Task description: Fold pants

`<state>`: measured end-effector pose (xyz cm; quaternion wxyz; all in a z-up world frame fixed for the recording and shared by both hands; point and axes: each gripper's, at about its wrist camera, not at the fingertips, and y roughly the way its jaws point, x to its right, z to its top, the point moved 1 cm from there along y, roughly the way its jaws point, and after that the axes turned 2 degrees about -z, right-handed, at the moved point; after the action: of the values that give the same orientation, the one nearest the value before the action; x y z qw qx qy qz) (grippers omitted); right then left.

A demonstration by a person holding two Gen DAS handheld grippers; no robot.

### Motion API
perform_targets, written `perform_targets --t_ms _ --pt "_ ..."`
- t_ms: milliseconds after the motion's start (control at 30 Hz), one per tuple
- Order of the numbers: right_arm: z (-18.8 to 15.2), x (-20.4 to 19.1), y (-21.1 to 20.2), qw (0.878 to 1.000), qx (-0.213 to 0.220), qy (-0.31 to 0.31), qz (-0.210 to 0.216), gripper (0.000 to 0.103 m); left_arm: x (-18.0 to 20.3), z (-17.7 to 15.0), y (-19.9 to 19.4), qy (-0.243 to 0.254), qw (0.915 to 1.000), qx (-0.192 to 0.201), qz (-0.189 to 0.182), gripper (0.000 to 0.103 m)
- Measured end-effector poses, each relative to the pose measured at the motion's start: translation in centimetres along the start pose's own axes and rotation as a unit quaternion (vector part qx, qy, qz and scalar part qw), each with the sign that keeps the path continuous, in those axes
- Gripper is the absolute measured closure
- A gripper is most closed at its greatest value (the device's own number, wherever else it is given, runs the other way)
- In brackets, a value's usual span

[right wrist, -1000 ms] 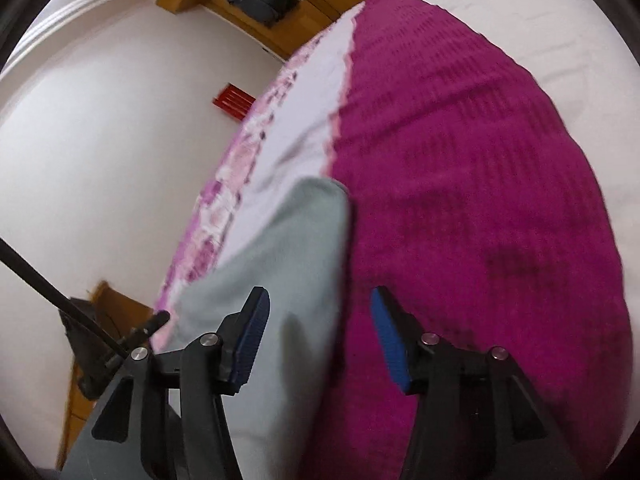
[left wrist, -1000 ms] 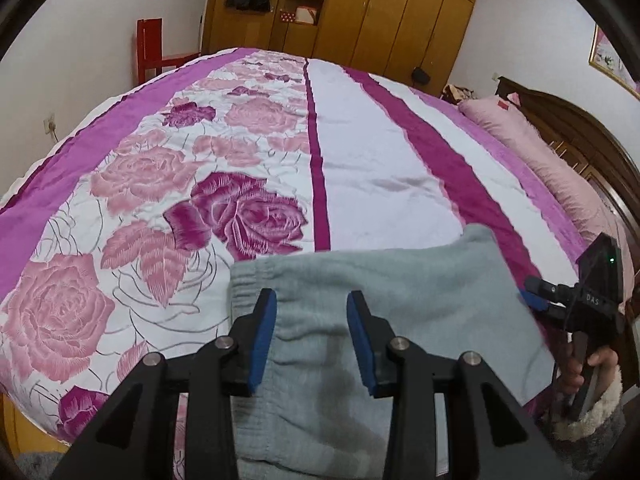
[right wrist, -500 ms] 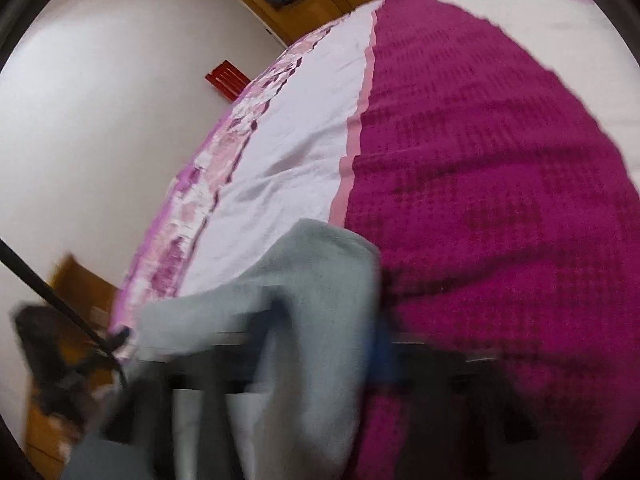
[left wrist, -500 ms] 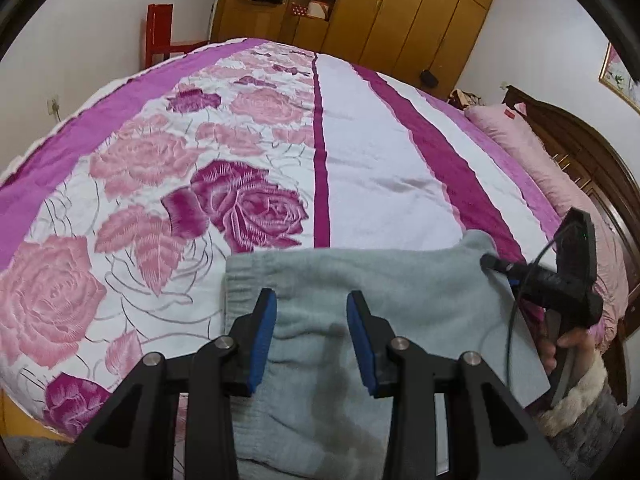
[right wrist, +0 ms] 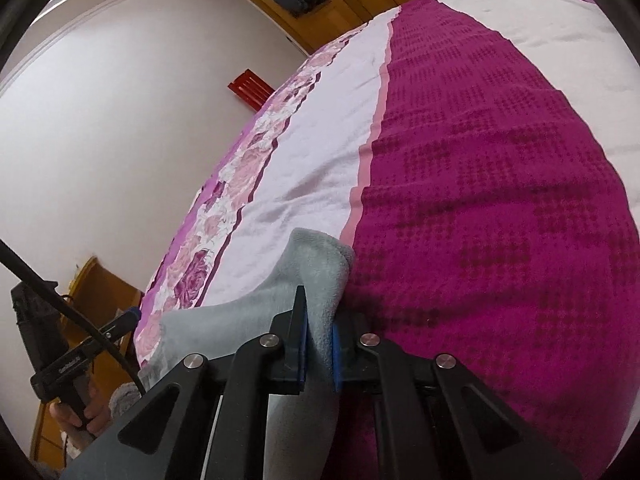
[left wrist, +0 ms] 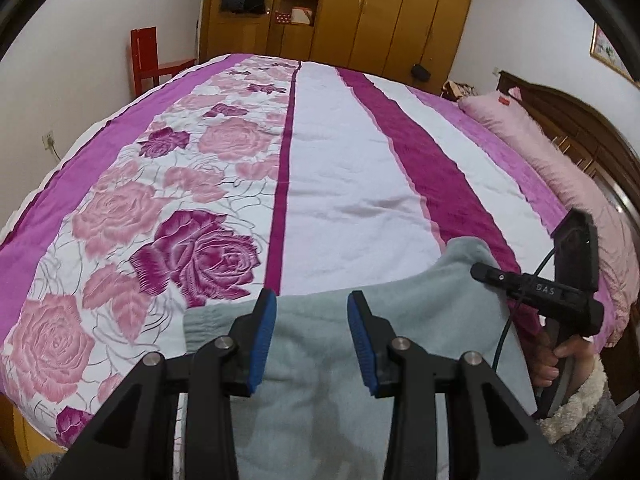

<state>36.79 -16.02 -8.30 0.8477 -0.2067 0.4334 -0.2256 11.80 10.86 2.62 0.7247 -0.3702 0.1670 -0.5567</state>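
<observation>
My right tongs [right wrist: 319,340] clench the pants [left wrist: 400,320] edge; left tongs [left wrist: 312,340] gape above them; bed [left wrist: 340,184] beyond lies bare.

The pants [left wrist: 400,320] are showing a plain pale grey-green with a fleecy look. The bedspread [left wrist: 340,184] is running in lengthwise stripes: white, deep magenta, lilac, and a white band bearing pale pink and dark magenta roses [left wrist: 196,256] outlined in grey. In the right wrist view the magenta stripe [right wrist: 500,200] is showing a darker woven check. The left gripper [left wrist: 311,336] is wearing black arms with blue pads [left wrist: 262,340]. The pillow [left wrist: 532,140] is looking soft pink, the chair [left wrist: 146,60] red, the wardrobe [left wrist: 380,12] honey-brown wood, the wall [right wrist: 100,120] white.
</observation>
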Motion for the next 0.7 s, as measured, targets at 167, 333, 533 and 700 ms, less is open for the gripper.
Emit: perform_targets --t_ms 167,333,533,700 --pt "0.8 1.5 -1.5 1.0 0.019 0.005 0.001 0.097 1.5 0.0 1.8 0.007 0.9999 -0.012 0.001 0.064" --pt "2.4 4.6 -3.6 0.999 0.037 0.021 -0.006 0.096 4.0 -0.4 4.2 0.026 0.9993 -0.027 0.0 0.064" --pt "4.6 9.5 -6.9 0.996 0.061 0.059 -0.025 0.096 8.7 -0.6 7.8 0.071 0.9964 -0.045 -0.01 0.064" --pt "6.5 12.7 -9.8 0.994 0.079 0.062 -0.038 0.096 13.3 -0.1 10.0 0.091 0.9944 -0.048 -0.024 0.064"
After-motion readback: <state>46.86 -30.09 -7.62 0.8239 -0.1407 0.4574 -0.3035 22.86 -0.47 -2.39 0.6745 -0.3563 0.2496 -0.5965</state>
